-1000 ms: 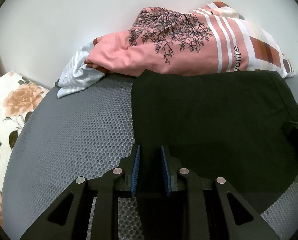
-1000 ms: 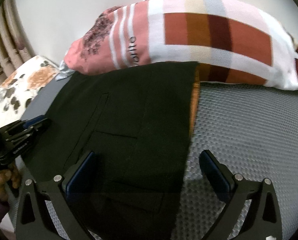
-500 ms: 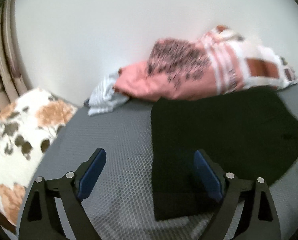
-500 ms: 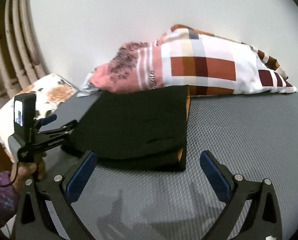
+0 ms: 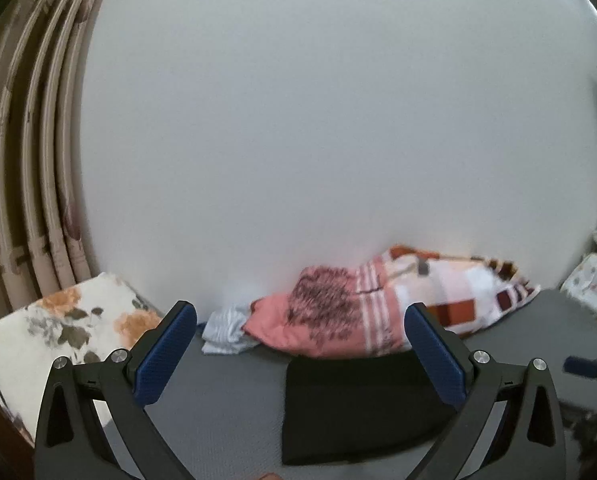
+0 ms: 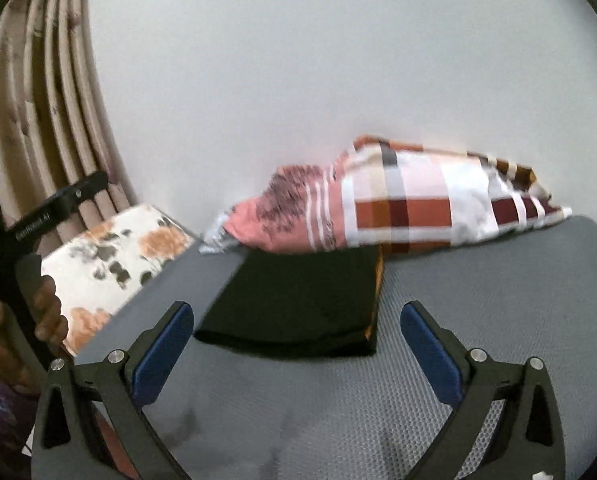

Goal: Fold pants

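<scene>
Both hand-held grippers hang above a grey mattress (image 6: pixel 478 320), each with its blue-padded jaws spread wide and nothing between them. Seen from its own camera, the left hand-held gripper (image 5: pixel 300 352) has just been opening its jaws; a second ago they were nearly together low over the dark cloth, and now they frame the scene from higher and farther back. The right hand-held gripper (image 6: pixel 296 354) is likewise parted and empty, and has also pulled back, so the cloth looks smaller than it did. The black pants (image 6: pixel 302 304) lie on the mattress as a compact, roughly square folded bundle, its far edge touching a pink and checked pillow (image 6: pixel 398 216) that rests against the plain white wall (image 6: pixel 338 60). An orange lining shows along the bundle's right edge. To the left sits a floral cushion (image 6: pixel 114 248), with a small pale striped cloth (image 5: pixel 226 330) beside the pillow. In the right camera's view, a person's hand (image 6: pixel 46 312) at the far left grips the left tool's handle. With both tools released and withdrawn and the bundle lying flat and neat, the folding looks finished or very nearly so.
</scene>
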The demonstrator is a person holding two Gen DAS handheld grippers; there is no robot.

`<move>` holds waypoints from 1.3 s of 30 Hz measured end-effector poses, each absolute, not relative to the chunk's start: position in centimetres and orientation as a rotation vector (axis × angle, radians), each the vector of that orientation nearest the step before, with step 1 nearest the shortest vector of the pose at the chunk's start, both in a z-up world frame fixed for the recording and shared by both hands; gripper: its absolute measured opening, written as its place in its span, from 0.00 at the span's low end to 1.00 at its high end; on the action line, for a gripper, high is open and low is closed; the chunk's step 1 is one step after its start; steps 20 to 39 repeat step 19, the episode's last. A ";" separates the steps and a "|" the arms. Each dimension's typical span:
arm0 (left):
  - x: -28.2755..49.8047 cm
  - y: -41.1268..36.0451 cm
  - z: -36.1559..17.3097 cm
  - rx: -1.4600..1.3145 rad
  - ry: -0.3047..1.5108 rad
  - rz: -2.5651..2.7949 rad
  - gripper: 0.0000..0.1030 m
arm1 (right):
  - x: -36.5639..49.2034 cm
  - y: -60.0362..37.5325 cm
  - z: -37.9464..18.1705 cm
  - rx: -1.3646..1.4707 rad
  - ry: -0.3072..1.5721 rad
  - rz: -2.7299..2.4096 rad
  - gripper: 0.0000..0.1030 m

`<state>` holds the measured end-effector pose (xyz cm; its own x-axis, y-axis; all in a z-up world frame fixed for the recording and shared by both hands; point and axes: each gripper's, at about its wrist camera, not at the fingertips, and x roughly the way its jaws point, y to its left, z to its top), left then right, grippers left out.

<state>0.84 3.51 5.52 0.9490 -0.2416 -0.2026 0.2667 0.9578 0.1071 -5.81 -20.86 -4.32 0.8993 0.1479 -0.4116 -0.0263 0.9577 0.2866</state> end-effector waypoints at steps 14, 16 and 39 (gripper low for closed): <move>-1.7 2.4 5.5 0.150 0.270 -0.260 1.00 | -8.8 -17.6 -0.5 0.220 0.374 0.165 1.00; -1.5 2.5 5.0 0.146 0.297 -0.251 1.00 | -8.8 -17.3 -0.5 0.224 0.380 0.173 1.00; -0.9 3.0 4.4 0.133 0.330 -0.234 1.00 | -8.6 -16.9 -0.6 0.222 0.392 0.183 1.00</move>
